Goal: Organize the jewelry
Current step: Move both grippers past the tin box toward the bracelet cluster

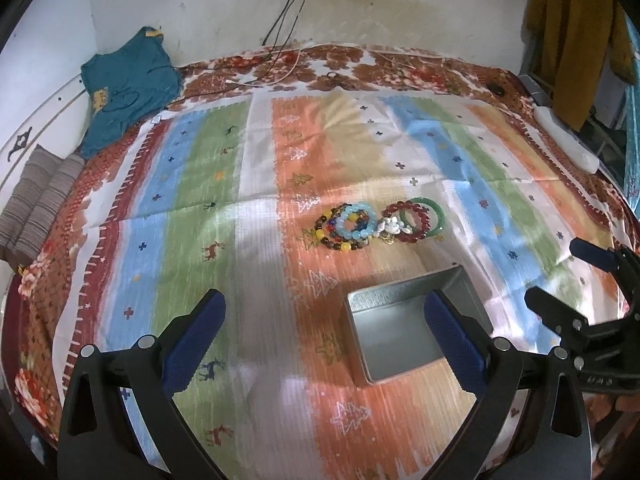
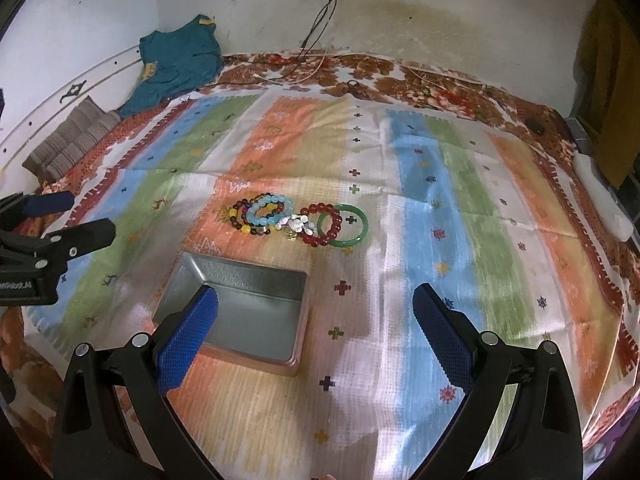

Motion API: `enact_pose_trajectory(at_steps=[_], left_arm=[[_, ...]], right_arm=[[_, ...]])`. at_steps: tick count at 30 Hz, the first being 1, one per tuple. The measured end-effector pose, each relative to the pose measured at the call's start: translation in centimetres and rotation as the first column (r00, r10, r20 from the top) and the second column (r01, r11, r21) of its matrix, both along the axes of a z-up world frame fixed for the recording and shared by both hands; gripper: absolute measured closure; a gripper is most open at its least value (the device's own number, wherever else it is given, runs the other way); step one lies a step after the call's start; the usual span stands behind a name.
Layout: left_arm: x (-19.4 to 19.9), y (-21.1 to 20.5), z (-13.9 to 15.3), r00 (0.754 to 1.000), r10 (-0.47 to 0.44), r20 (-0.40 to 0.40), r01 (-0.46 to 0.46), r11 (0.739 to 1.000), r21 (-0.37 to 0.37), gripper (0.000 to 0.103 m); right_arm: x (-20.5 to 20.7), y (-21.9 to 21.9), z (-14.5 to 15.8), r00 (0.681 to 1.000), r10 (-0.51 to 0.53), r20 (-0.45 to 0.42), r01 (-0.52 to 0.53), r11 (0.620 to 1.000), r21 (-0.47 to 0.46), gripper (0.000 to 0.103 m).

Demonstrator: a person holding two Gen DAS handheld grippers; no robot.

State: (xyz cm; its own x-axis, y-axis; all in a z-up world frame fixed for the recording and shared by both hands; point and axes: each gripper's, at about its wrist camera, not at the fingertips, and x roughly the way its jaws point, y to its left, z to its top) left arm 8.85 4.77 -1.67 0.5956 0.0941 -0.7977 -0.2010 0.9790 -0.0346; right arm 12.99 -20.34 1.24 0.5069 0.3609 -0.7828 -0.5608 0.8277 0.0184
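Bracelets [image 2: 300,220] lie clustered on the striped cloth [image 2: 440,200], just beyond an empty tin [image 2: 240,280]. Both grippers, left [image 1: 324,320] and right [image 2: 316,320], hover wide apart, holding nothing. Beads look light, slippery; the green bangle [image 2: 343,225] rigid, likely brittle. Pinch across its rim.

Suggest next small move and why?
Probably advance the open right gripper toward the green bangle, the nearest piece on its side. Both grippers are empty, the metal tin holds nothing, and every bracelet lies on the cloth beyond it.
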Motion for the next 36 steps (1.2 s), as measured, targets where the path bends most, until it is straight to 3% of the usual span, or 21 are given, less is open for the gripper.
enact_pose_trajectory(at_steps=[17,36], left_arm=[[4.9,2.0,-1.6,0.997,0.043,-0.070,-0.046,0.998,-0.037,0.006],[9.3,3.9,-5.0,0.983,0.073,-0.169,-0.075,0.997,-0.005,0.006]], right_arm=[[3.4,1.8,-1.2,0.998,0.006,-0.059,-0.006,1.000,-0.011,0.004],[8.5,2.7,-3.9,0.991,-0.043,-0.128,0.038,0.999,-0.038,0.004]])
